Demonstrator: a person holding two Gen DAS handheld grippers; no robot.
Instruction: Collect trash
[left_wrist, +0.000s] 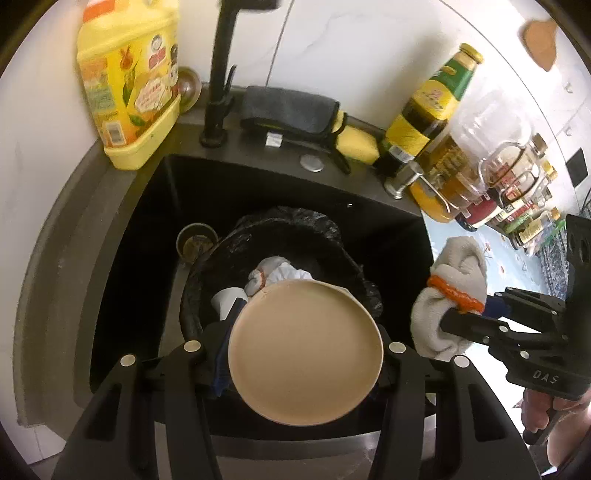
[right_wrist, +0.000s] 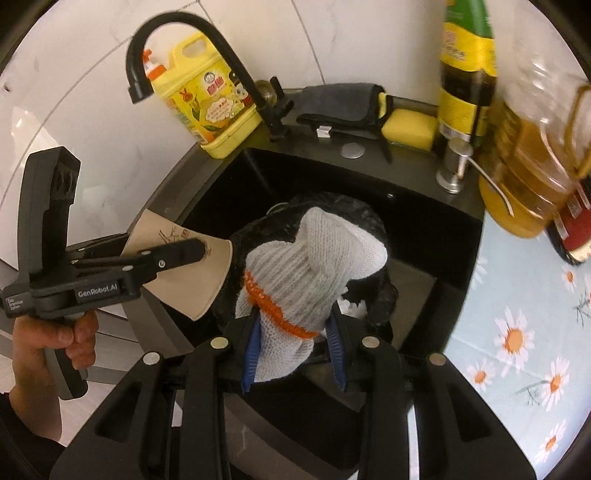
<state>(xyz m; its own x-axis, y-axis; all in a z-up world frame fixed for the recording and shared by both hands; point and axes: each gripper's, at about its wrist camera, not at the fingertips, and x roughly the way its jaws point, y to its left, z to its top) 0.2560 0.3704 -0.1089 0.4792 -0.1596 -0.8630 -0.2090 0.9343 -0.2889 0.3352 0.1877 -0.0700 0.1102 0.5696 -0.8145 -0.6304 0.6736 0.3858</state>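
A tan paper cup (left_wrist: 305, 351) sits clamped between the fingers of the left gripper (left_wrist: 305, 354), its round flat base turned toward the left wrist camera, so that view gives only a smooth beige disc; the right wrist view shows the same cup from the side as a tapering cone with a dark scribbled print on its wall, the jaws closed in on it from either side. The cup hangs above a bin lined with a crinkled, glossy black bag (left_wrist: 295, 225) that stands inside the black sink (left_wrist: 129, 280). The left view looks down into the bin, where white crumpled items lie; in the right view the inside is mostly hidden. The right gripper (right_wrist: 295, 343) is closed on a knitted grey work glove (right_wrist: 314, 266) with an orange cuff band, its blue finger pads pressed into the soft ribbed fabric, held just over the bin's rim. Beyond, on the sink ledge, stand a yellow detergent jug (left_wrist: 129, 81), a curved black faucet (right_wrist: 192, 40), a folded grey cloth (left_wrist: 288, 107) beside a yellow sponge (right_wrist: 408, 127), and a dark glass bottle (left_wrist: 424, 114) next to a clear oil jug (right_wrist: 532, 155). Only the right view shows the daisy-printed cloth (right_wrist: 517, 332) covering the counter.
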